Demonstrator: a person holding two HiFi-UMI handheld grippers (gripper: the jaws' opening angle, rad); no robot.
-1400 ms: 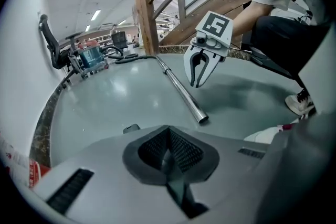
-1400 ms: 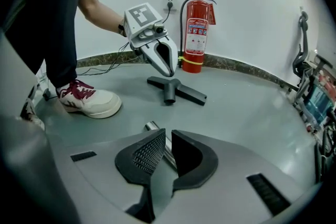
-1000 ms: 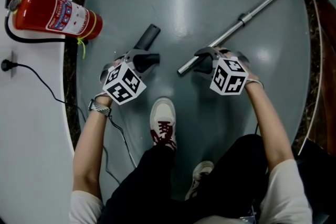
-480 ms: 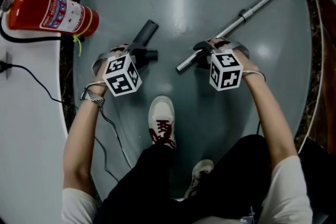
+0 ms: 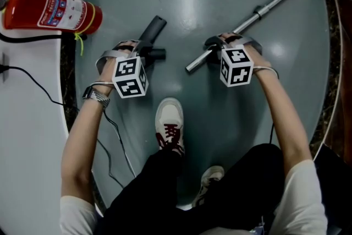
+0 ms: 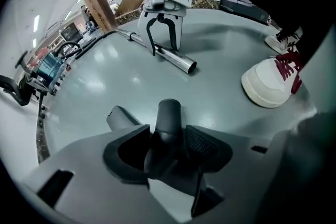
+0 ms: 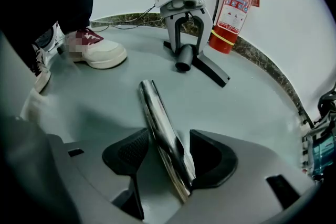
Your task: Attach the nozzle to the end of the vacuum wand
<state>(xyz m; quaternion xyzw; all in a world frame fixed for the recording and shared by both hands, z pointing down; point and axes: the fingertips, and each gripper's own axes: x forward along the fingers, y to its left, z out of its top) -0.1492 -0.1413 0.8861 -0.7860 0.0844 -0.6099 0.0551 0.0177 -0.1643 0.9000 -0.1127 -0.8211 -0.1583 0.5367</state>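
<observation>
A black nozzle [image 5: 154, 27] lies on the round grey floor [image 5: 181, 3], with its tube end [image 6: 169, 112] reaching between the jaws of my left gripper [image 5: 144, 53]. Those jaws are opening, and the pads [image 6: 207, 145] stand beside the tube without pressing it. The chrome vacuum wand [image 5: 264, 8] lies slanted to the right, its open end [image 5: 191, 68] toward the nozzle. My right gripper [image 5: 213, 52] straddles the wand [image 7: 157, 118] near that end, jaws wide, with a gap at the left pad [image 7: 131, 152]. Each gripper view shows the other gripper: the right gripper [image 6: 163, 39] and the left gripper [image 7: 184, 23].
A red fire extinguisher [image 5: 49, 8] lies on the white floor at the left, with a black cable [image 5: 33, 77] trailing near it. The person's white shoe [image 5: 171, 124] stands between the grippers, close to them. A dark stone border [image 5: 69, 74] rings the grey floor.
Both grippers have sunk toward the floor and come down over their parts. Both pairs of jaws have widened. The left gripper has rolled, turning its marker cube.
</observation>
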